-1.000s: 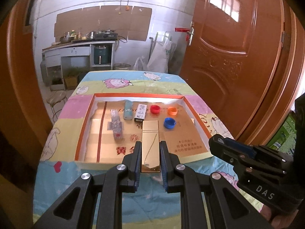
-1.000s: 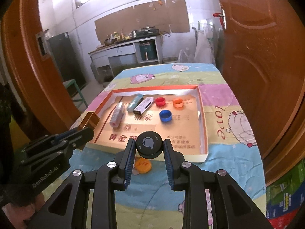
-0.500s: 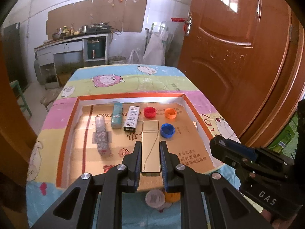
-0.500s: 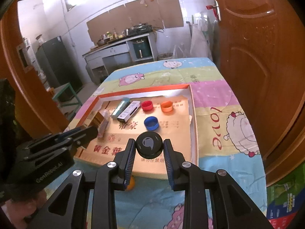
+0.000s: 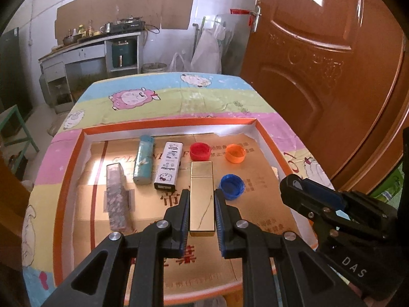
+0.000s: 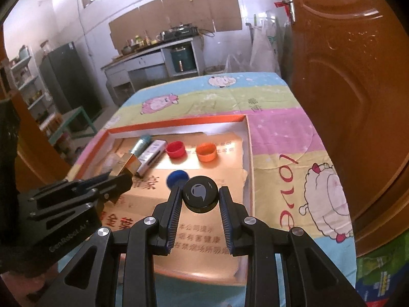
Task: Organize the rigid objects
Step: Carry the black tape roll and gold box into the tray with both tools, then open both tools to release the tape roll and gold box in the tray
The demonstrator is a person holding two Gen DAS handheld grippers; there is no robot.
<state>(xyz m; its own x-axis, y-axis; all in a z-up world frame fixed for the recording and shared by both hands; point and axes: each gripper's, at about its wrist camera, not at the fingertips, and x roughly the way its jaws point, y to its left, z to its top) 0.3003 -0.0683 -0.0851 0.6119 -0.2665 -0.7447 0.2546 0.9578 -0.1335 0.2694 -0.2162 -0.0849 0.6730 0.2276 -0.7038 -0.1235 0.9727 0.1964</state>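
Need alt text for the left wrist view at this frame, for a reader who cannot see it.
The left tool grips a gold rectangular lighter over an orange-rimmed tray. The tray holds three more lighters in a row on the left and a red cap, orange cap and blue cap. The right tool enters at right.

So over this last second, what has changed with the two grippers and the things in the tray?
Both grippers have carried their loads forward from the near rim to above the tray: the left gripper stays clamped on the gold lighter, the right gripper on the black cap. Nothing was released. The red cap, orange cap, blue cap and other lighters lie unmoved.
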